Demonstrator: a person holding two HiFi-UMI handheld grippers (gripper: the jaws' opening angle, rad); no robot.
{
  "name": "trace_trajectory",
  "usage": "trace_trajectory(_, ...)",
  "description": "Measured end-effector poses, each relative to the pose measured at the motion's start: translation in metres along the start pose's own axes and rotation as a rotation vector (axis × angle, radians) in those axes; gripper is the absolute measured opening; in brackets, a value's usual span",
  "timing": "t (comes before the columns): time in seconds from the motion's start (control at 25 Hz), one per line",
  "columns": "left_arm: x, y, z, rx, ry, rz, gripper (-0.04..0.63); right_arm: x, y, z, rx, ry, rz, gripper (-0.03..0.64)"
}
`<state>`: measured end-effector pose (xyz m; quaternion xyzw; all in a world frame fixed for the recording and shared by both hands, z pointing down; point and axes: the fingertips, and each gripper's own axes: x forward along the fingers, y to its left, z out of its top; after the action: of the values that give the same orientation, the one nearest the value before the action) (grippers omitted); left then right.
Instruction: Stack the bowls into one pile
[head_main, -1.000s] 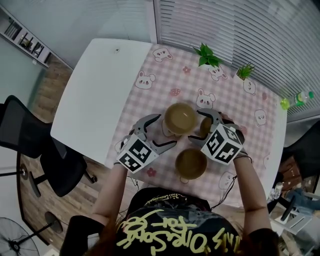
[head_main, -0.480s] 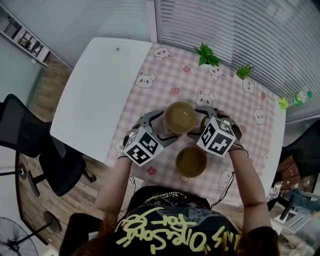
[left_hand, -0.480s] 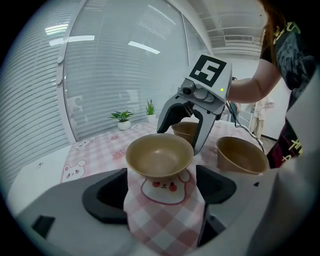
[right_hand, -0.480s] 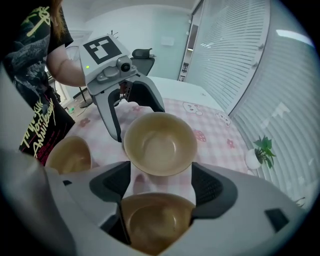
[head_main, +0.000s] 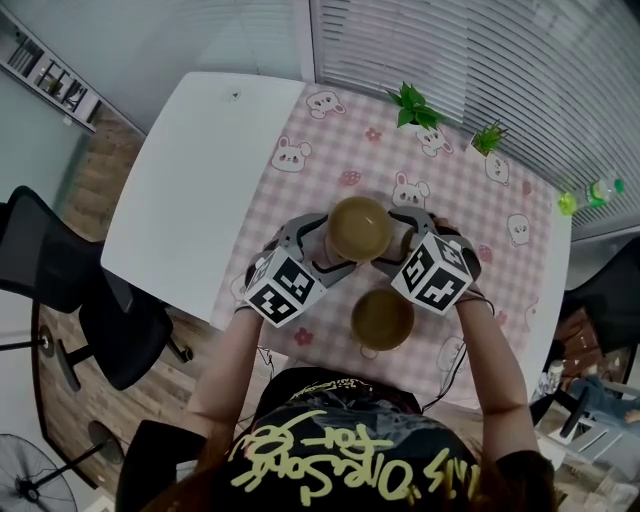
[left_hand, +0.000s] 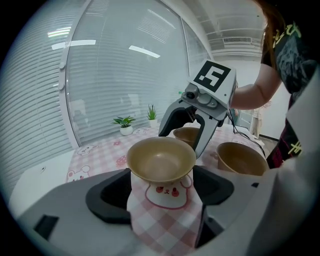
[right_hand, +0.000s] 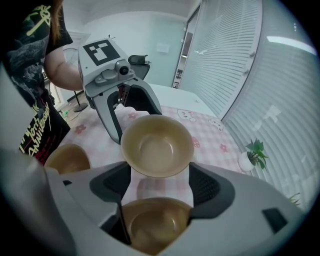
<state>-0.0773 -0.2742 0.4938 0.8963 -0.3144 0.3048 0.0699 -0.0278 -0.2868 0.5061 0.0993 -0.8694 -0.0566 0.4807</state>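
Observation:
Three tan bowls sit on a pink checked cloth (head_main: 330, 150). The middle bowl (head_main: 360, 228) (left_hand: 160, 157) (right_hand: 157, 145) stands between the tips of my left gripper (head_main: 330, 248) (left_hand: 161, 172), whose jaws are closing around it and still sit a little off its sides. A second bowl (right_hand: 155, 225) (left_hand: 186, 134), mostly hidden in the head view, sits deep in my right gripper (head_main: 402, 242) (right_hand: 160, 172), which is shut on it. The third bowl (head_main: 382, 318) (left_hand: 241, 158) (right_hand: 67, 159) rests alone near the person's body.
Two small potted plants (head_main: 413, 110) (head_main: 489, 140) stand at the far edge of the cloth. The bare white tabletop (head_main: 200, 170) lies to the left. A black office chair (head_main: 60, 290) is on the floor at left, and a green bottle (head_main: 600, 192) at far right.
The left gripper has edged in toward the middle bowl and its jaws have drawn a little closer around it. The right gripper and its bowl have hardly moved.

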Motion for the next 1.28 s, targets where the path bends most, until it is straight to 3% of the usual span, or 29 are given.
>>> trace_trajectory(0.56,-0.019,-0.016,0.052,0.109,-0.045,-0.027,0.388,-0.058,-0.004,0.005,0.058,-0.077,-0.12,0.365)
trace_trajectory(1.28,0.029,-0.074,0.099,0.217,-0.078,-0.211,0.39,-0.11,-0.001,-0.067,0.231,-0.023,-0.255,0.365)
